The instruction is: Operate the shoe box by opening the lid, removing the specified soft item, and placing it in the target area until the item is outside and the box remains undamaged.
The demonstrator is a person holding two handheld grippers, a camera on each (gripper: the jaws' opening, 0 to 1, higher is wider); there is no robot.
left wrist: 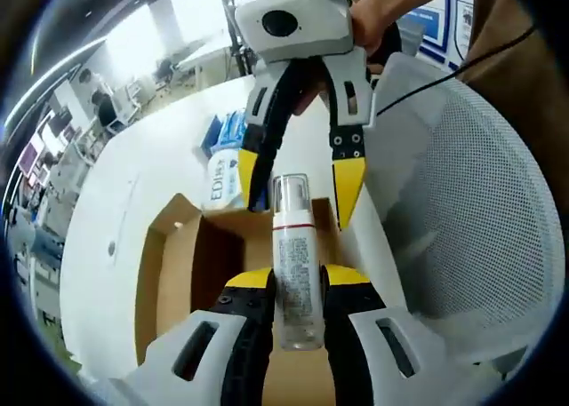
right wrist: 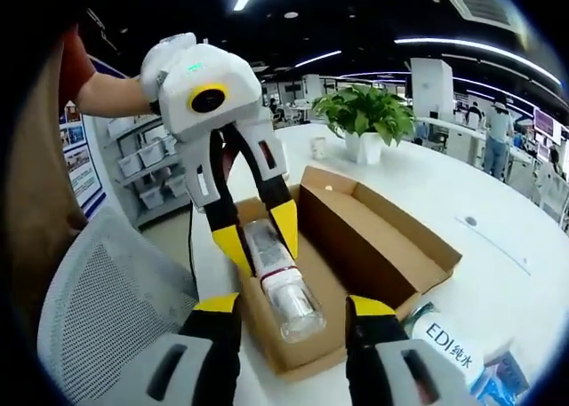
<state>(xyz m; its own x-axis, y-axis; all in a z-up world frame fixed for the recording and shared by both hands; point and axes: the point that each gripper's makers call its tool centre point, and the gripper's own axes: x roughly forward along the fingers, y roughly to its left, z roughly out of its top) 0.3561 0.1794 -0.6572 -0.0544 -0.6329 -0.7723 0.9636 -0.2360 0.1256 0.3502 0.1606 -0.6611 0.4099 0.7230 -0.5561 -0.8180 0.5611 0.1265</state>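
An open brown cardboard shoe box lies on the white table, its lid folded back. A white bottle with a clear cap is held over the box. My left gripper is shut on the bottle's body. In the right gripper view, the left gripper reaches down from the upper left and holds the bottle just above the box floor. My right gripper is open, one jaw on each side of the capped end and clear of it. In the left gripper view, the right gripper comes from above.
A grey mesh chair stands at the table's edge beside the box. A water bottle labelled EDI and a blue packet lie by the box. A potted plant stands further back.
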